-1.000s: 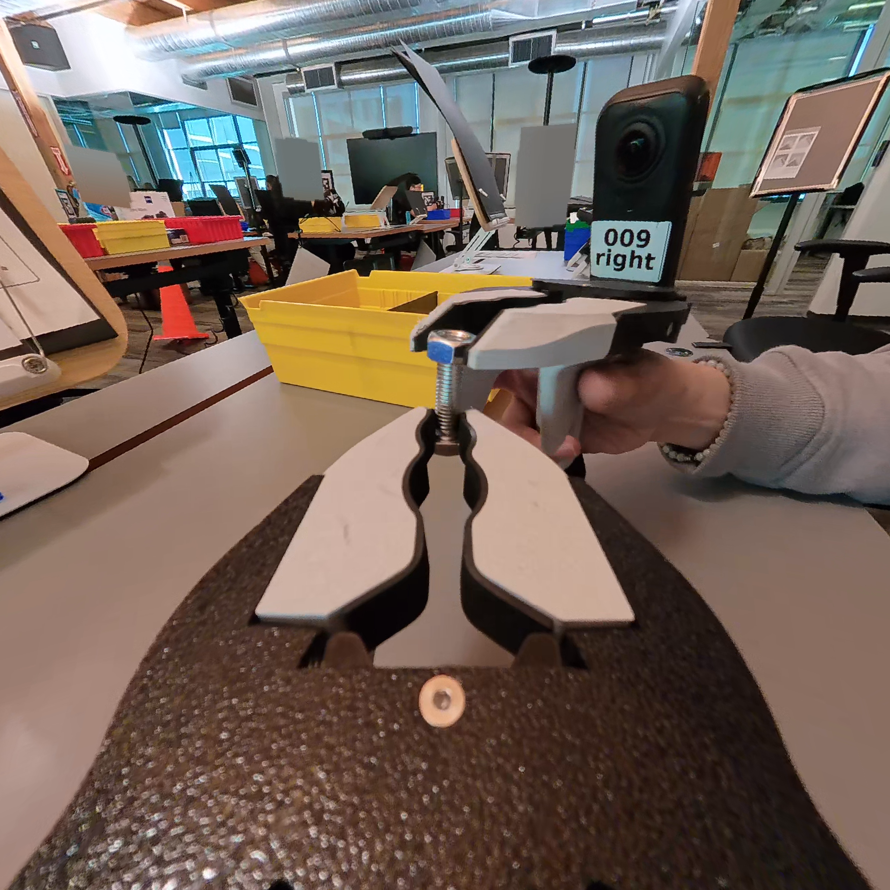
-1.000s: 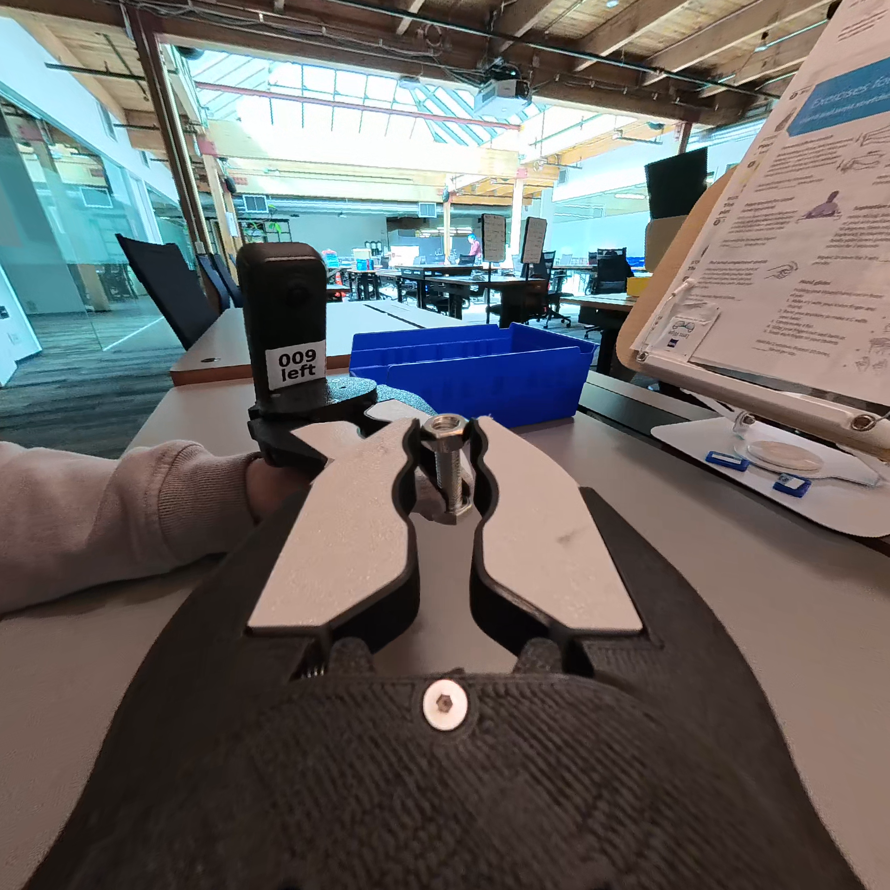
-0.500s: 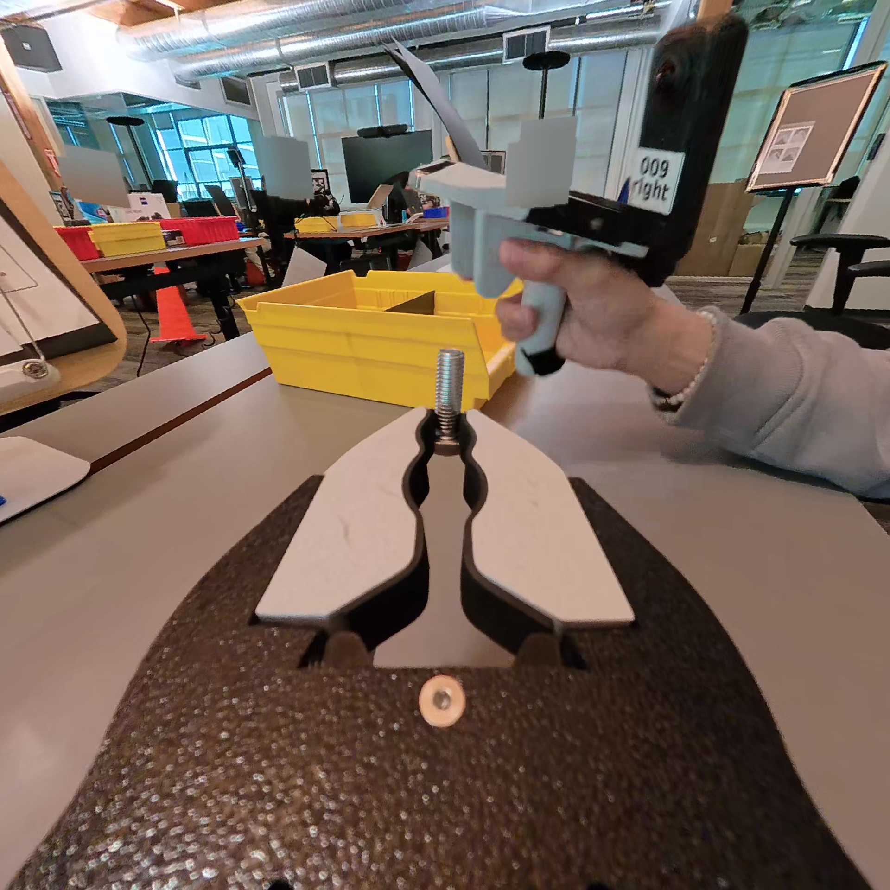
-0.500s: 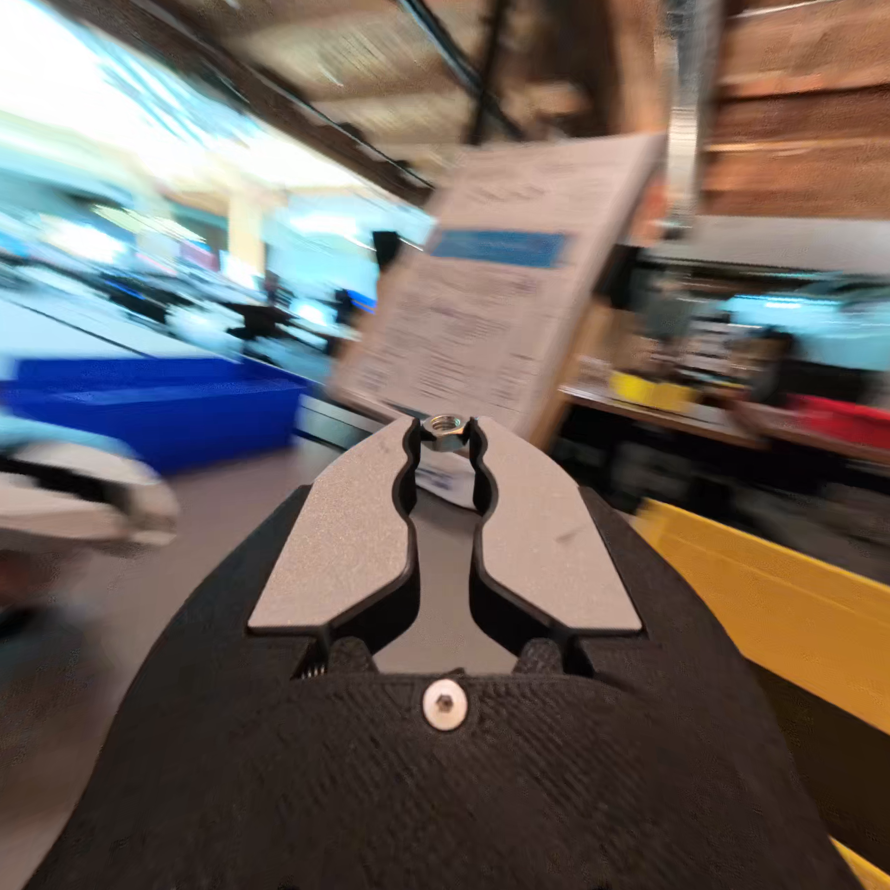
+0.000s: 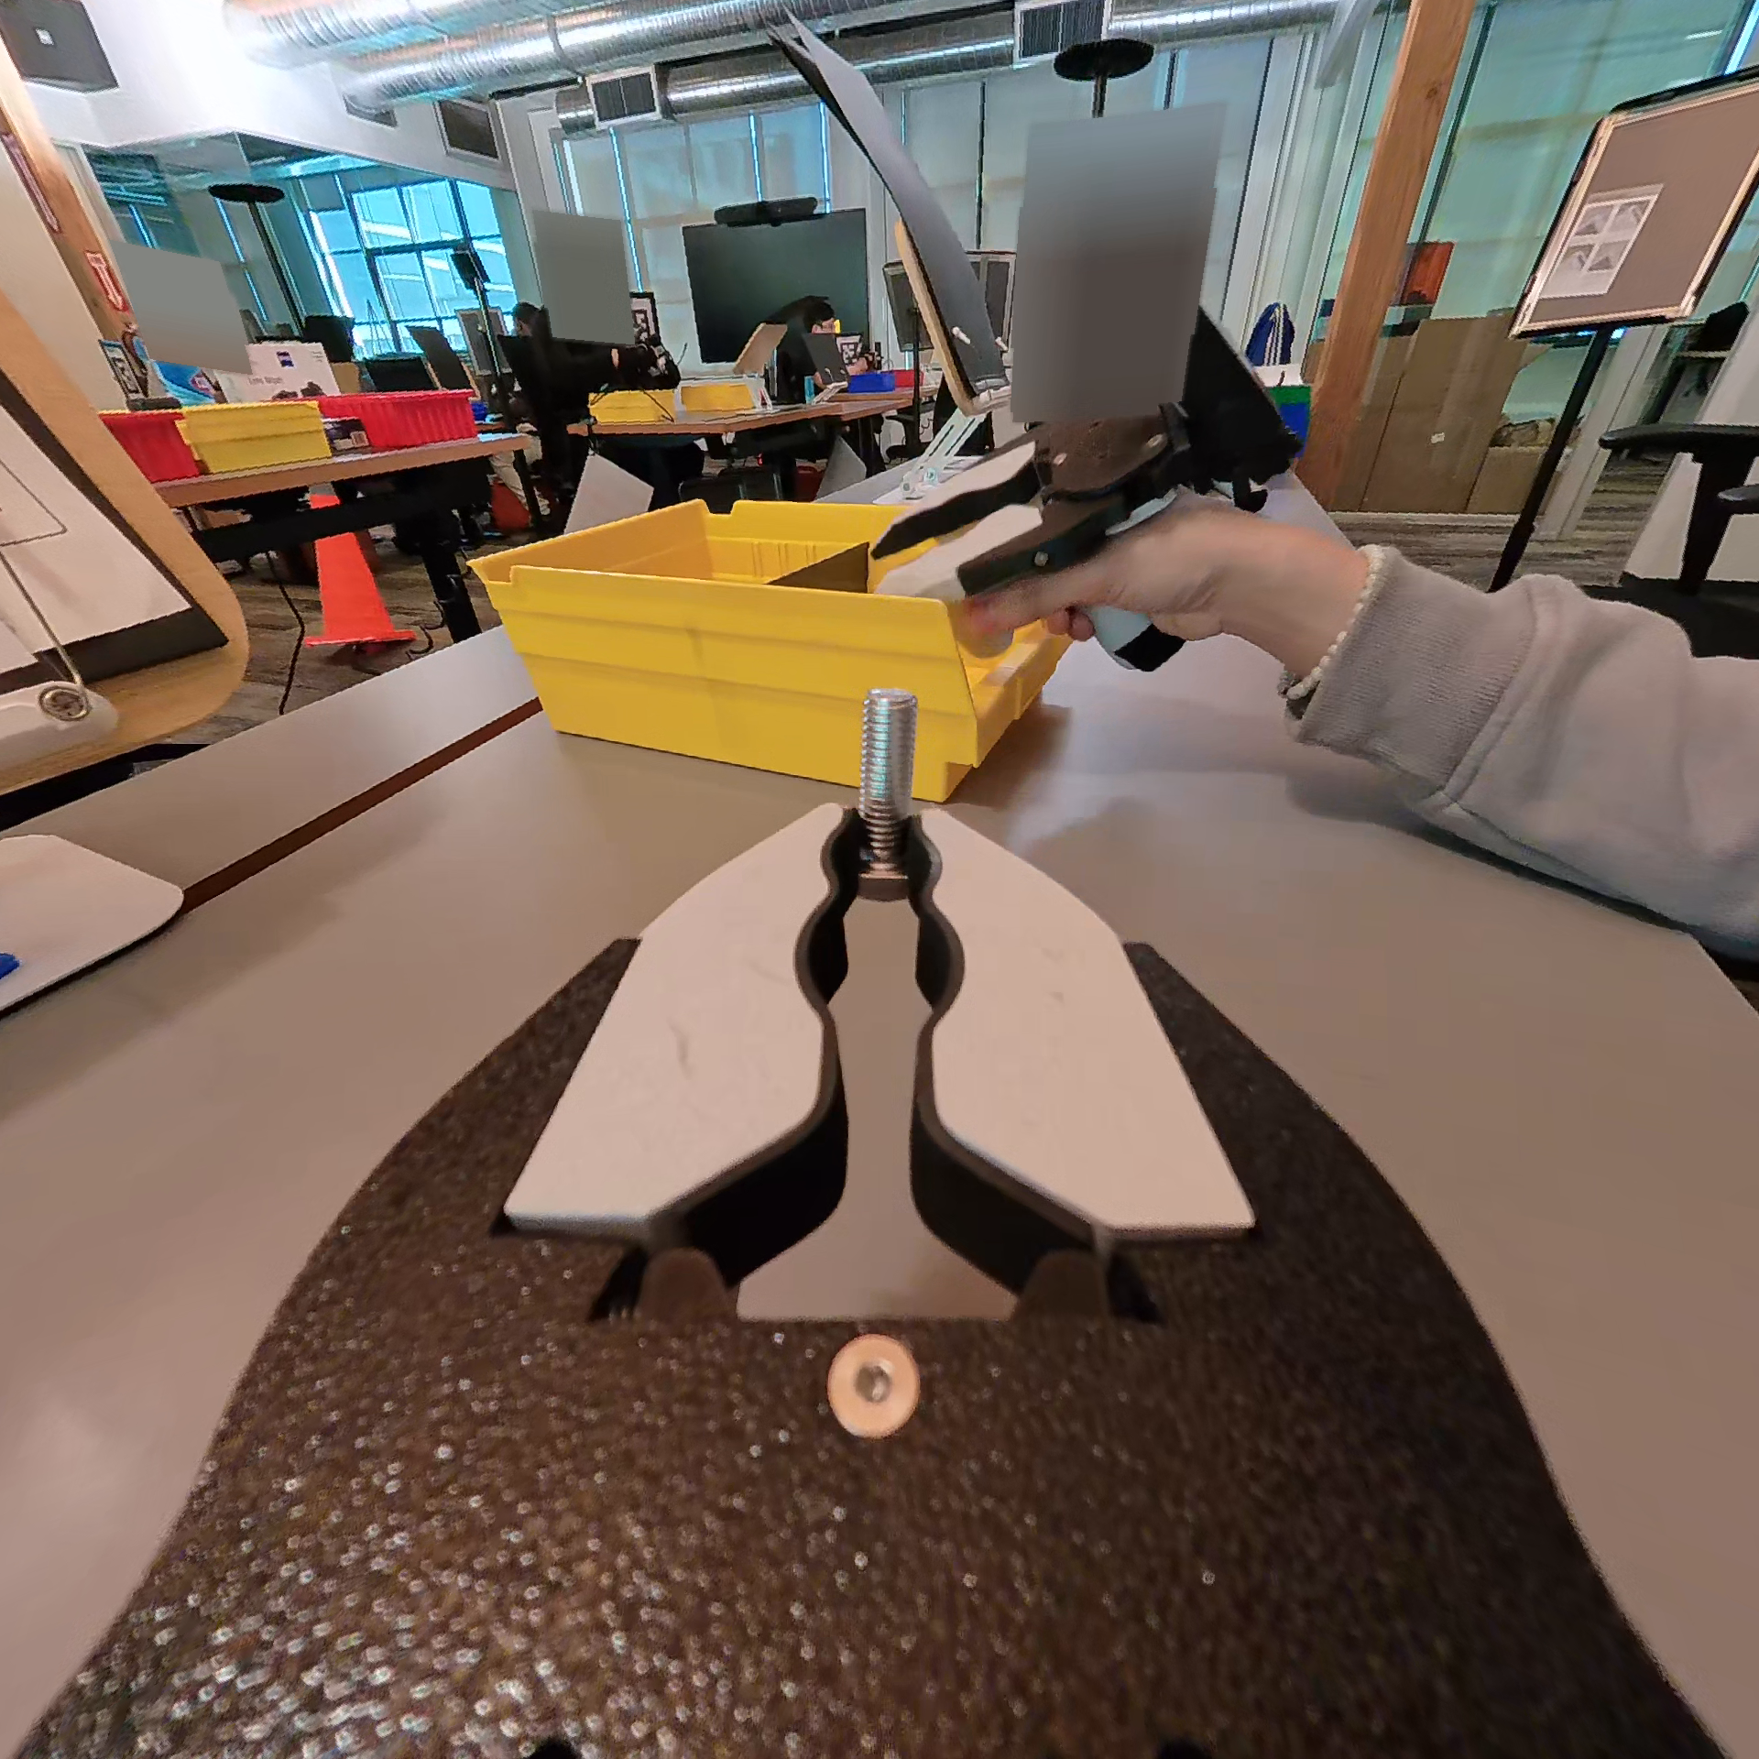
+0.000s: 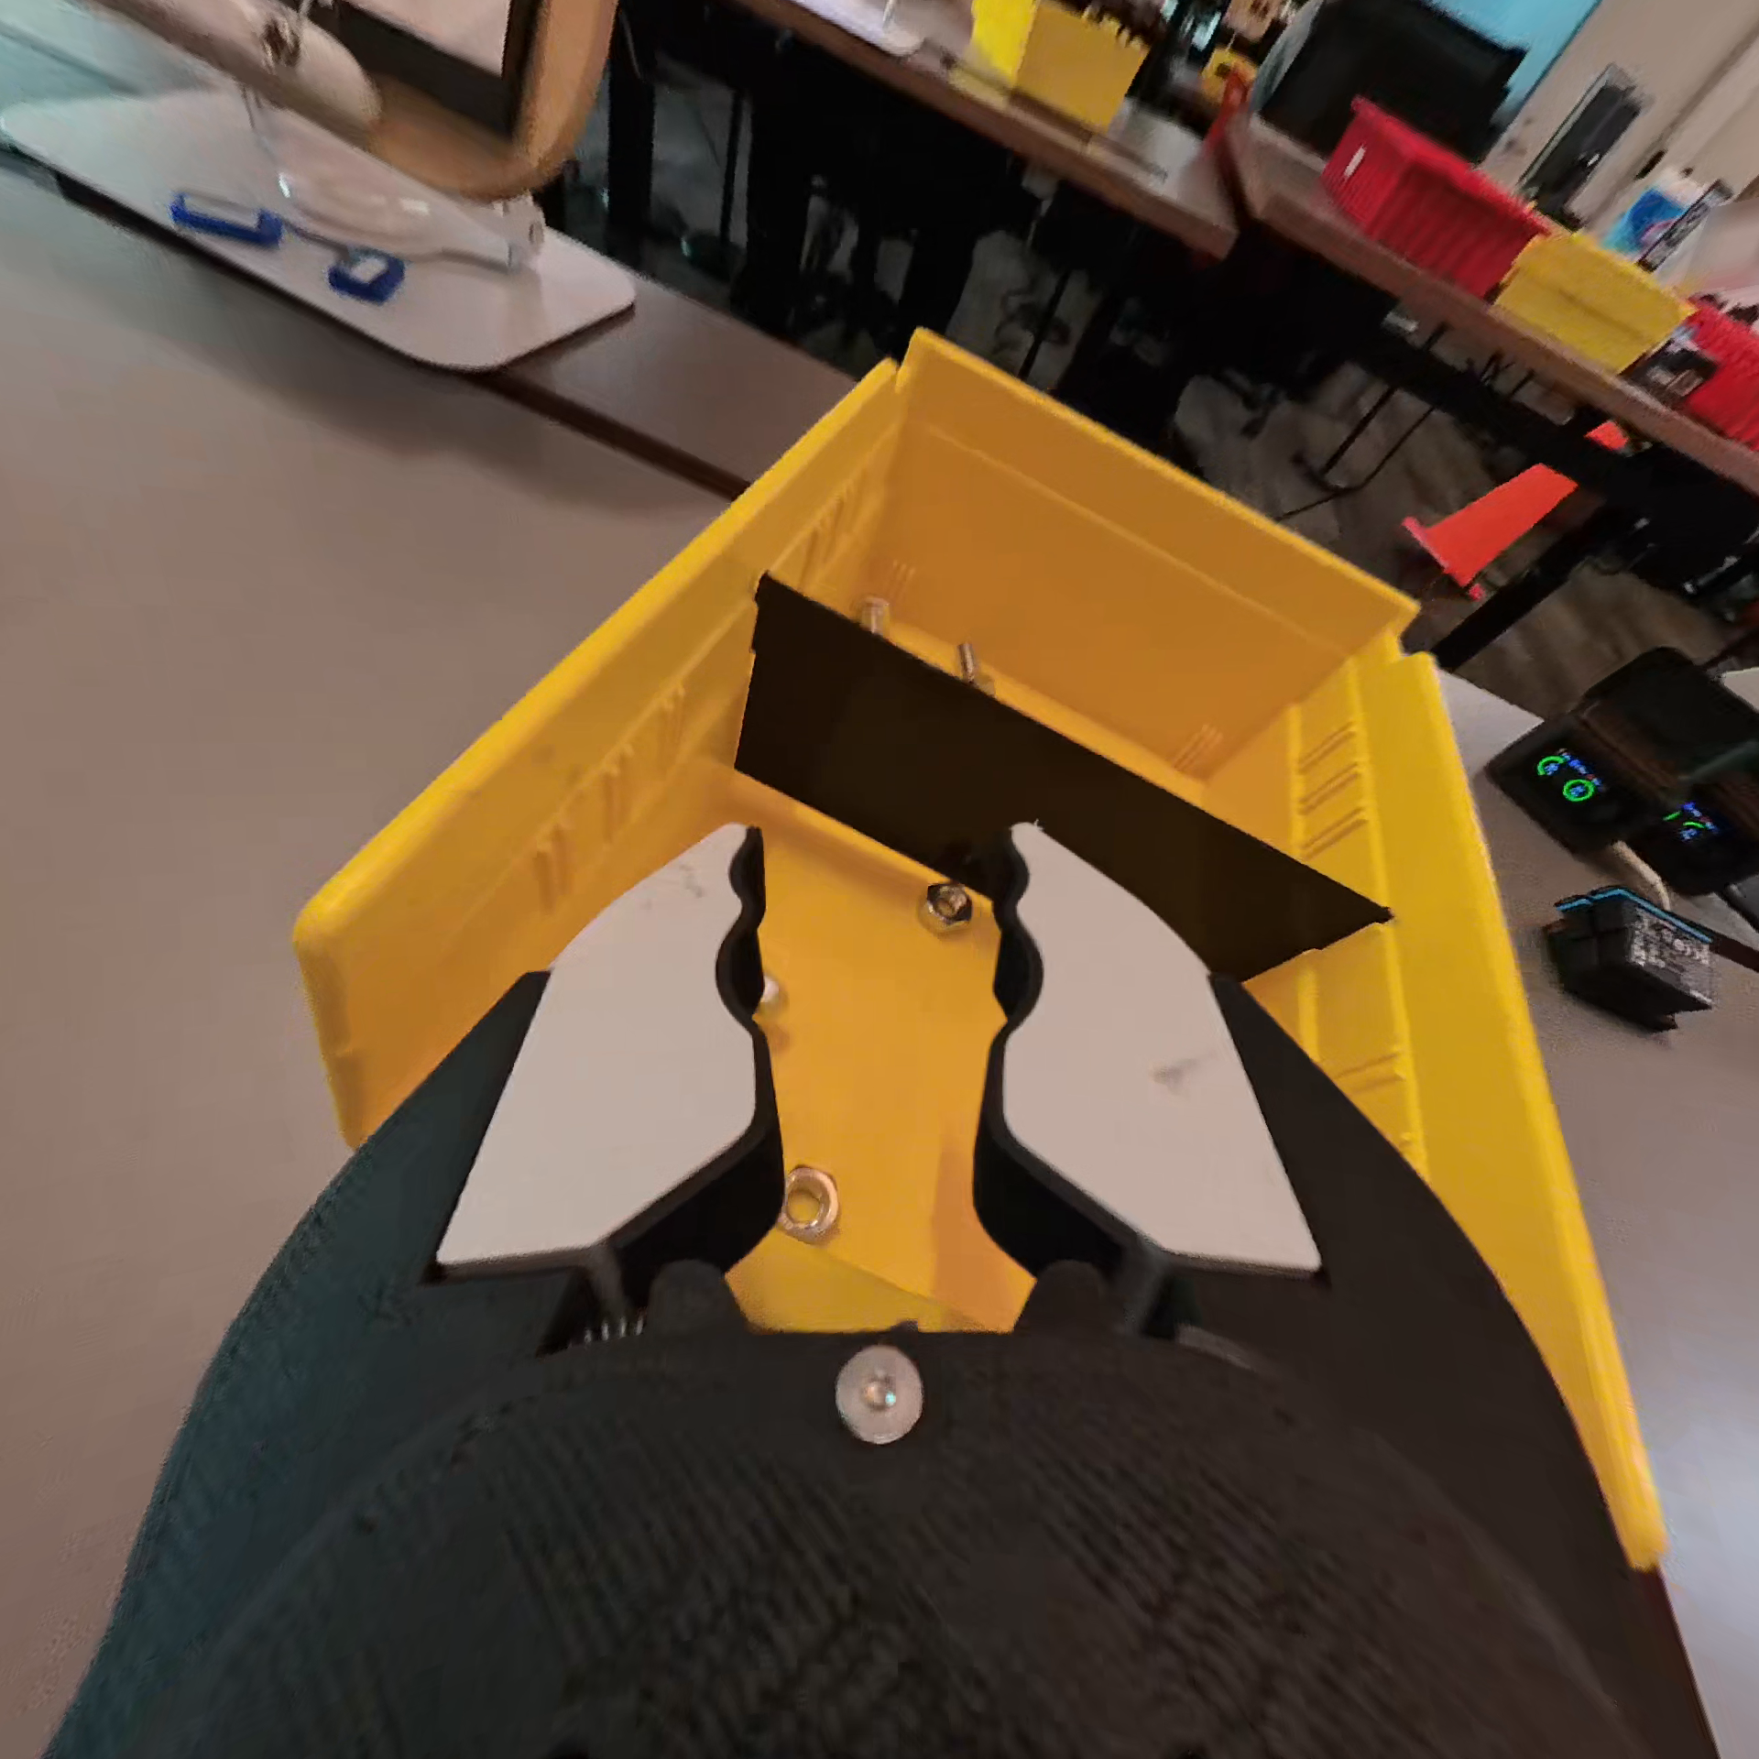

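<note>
My left gripper point(image 5: 880, 838) is shut on a silver bolt point(image 5: 886, 761), gripped near its head with the threaded shank standing upright above the grey table point(image 5: 381, 914). My right gripper point(image 6: 880, 847) is open above the near compartment of a yellow bin point(image 6: 590, 790); it also shows in the left wrist view point(image 5: 914, 557), over that bin point(image 5: 723, 666). A silver nut point(image 6: 945, 904) lies loose on the bin floor between the open fingers, touching neither. Another nut point(image 6: 809, 1204) lies nearer me. A black divider point(image 6: 952, 761) splits the bin; bolts point(image 6: 966, 657) lie beyond it.
A document stand's white base point(image 6: 457, 286) sits at the table's far left. Black electronic devices point(image 6: 1637, 952) lie right of the bin. An orange cone point(image 5: 347, 590) stands on the floor. Other tables carry red and yellow bins point(image 5: 257, 433).
My right gripper took the nut off the bolt, swung to the yellow bin and opened; the nut now lies on the bin floor. My left gripper stayed still with the bolt.
</note>
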`<state>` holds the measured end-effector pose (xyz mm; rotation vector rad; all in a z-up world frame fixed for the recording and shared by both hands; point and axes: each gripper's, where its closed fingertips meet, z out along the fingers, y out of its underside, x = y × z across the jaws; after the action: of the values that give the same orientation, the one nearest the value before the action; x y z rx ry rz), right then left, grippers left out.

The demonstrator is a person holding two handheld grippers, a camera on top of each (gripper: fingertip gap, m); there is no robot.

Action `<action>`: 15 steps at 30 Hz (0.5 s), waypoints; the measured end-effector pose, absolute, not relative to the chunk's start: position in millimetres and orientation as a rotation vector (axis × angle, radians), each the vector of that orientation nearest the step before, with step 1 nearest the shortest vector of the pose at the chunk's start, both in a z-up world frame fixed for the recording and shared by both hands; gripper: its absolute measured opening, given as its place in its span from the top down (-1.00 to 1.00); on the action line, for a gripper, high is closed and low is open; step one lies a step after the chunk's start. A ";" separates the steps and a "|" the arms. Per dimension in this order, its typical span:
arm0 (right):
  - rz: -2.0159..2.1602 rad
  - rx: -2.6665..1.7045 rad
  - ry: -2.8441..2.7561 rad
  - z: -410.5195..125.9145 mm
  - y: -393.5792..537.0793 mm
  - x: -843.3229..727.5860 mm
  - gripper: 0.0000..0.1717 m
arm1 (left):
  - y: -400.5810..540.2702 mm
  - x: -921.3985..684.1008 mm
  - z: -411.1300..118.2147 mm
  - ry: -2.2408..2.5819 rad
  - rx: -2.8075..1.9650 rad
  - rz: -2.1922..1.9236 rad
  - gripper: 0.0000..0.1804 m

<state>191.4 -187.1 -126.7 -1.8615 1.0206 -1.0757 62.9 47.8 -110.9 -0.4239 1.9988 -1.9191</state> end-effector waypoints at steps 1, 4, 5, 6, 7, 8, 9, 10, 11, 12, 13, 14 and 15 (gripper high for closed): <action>-1.077 -1.811 1.014 -118.7 -187.7 191.3 0.45 | 47.8 63.0 -111.0 1.999 -0.425 -1.919 0.91; -1.030 -1.647 0.949 -91.5 -182.4 186.9 0.37 | 48.9 63.6 -110.2 1.993 -0.429 -1.922 0.91; -1.008 -1.588 0.871 -77.5 -173.4 182.4 0.34 | 49.4 63.9 -109.6 1.988 -0.432 -1.923 0.91; -0.969 -1.542 0.752 -62.4 -157.4 173.5 0.31 | 50.1 64.4 -109.1 1.983 -0.435 -1.923 0.91; -0.901 -1.524 0.596 -49.8 -134.1 158.8 0.32 | 50.6 64.9 -108.5 1.978 -0.439 -1.923 0.91; -0.820 -1.523 0.443 -41.4 -108.5 140.6 0.39 | 50.9 65.2 -108.1 1.973 -0.440 -1.925 0.91; -0.715 -1.528 0.302 -36.9 -81.2 120.0 0.42 | 51.0 65.4 -107.8 1.967 -0.441 -1.925 0.91; -0.604 -1.530 0.212 -35.7 -55.8 102.5 0.46 | 51.0 65.6 -107.5 1.962 -0.441 -1.926 0.91; -0.491 -1.531 0.156 -37.2 -31.4 87.6 0.48 | 50.6 65.5 -107.3 1.956 -0.439 -1.927 0.91; -0.390 -1.540 0.129 -42.1 -9.0 75.8 0.53 | 50.3 65.4 -106.8 1.949 -0.436 -1.929 0.91; -0.328 -1.567 0.128 -50.1 9.9 69.1 0.58 | 49.7 64.8 -106.0 1.942 -0.429 -1.933 0.91; -0.308 -1.597 0.139 -58.7 24.4 66.2 0.57 | 49.2 63.8 -105.0 1.936 -0.420 -1.939 0.91; -0.297 -1.621 0.131 -66.2 35.9 62.0 0.54 | 48.8 63.1 -103.8 1.928 -0.413 -1.943 0.91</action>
<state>62.0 35.9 -66.2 -1.6208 0.1314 -0.2973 63.1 48.8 -103.8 -0.4131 1.9284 -1.9432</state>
